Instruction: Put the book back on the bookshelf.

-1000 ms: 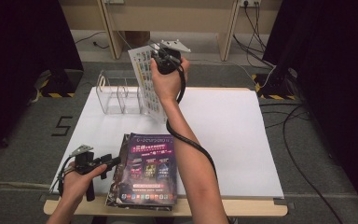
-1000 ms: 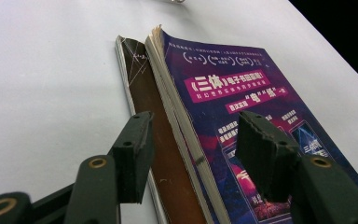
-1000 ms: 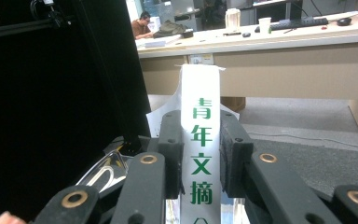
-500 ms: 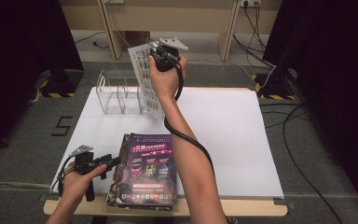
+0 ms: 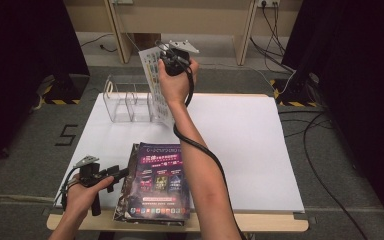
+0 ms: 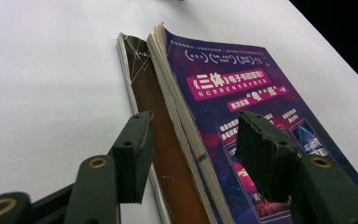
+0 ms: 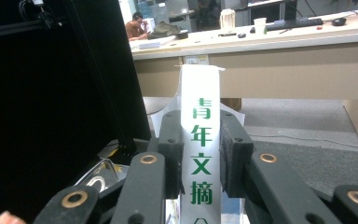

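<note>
At the lower left of the high view, the left gripper (image 5: 114, 176) rests on the white table (image 5: 260, 145), its tips at the left edge of a stack of magazines (image 5: 157, 182). In the left gripper view its 2 jaws stand wide apart, straddling the spine edge of the purple-covered top magazine (image 6: 242, 107) without clamping it. At upper centre of the high view, the right gripper (image 5: 167, 54) is raised above a clear acrylic rack (image 5: 130, 100). Its 2 jaws are closed on the white spine of an upright magazine (image 7: 200, 140) with green characters.
</note>
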